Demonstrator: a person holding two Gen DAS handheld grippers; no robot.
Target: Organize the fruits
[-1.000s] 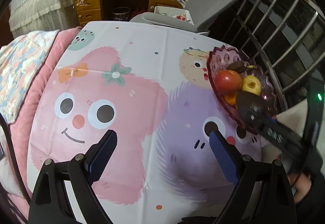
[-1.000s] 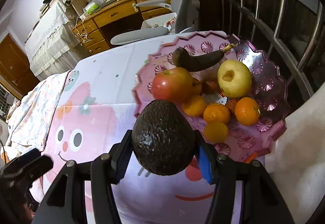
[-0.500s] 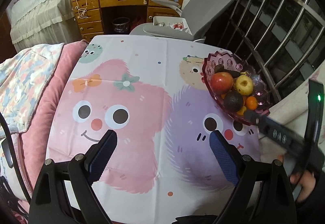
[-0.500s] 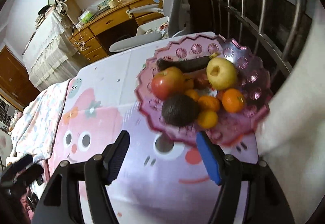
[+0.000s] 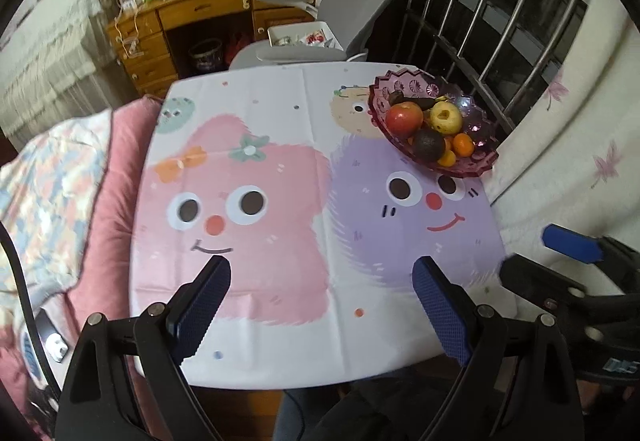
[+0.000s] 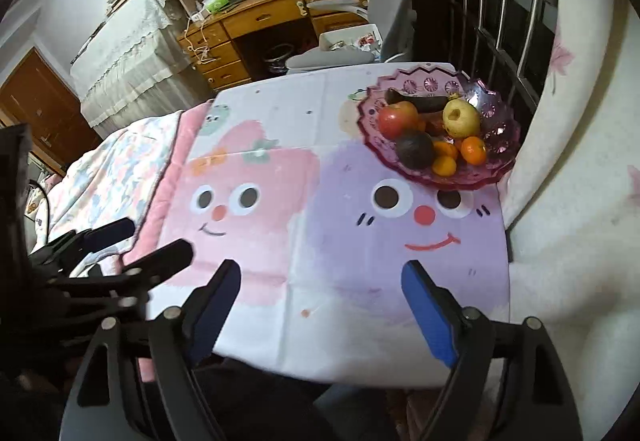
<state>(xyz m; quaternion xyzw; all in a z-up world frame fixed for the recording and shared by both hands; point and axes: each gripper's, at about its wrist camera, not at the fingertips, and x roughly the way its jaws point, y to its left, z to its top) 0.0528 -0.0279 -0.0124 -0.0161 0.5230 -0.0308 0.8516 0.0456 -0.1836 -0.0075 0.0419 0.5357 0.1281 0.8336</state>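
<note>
Both grippers, left and right, hang wide-jawed and empty above the cartoon tablecloth, the right's jaws having just been opening; no fruit lies loose on the cloth, so the sorting looks finished; dark, pebbly avocado rests in the pink glass bowl beside apple, pear and oranges.

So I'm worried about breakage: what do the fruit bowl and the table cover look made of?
Bowl: clear pink glass or hard plastic, glossy, with pressed flower patterns and a scalloped rim; the look can't settle which. Table cover: thin printed cloth or vinyl, matte, with fold creases.
</note>
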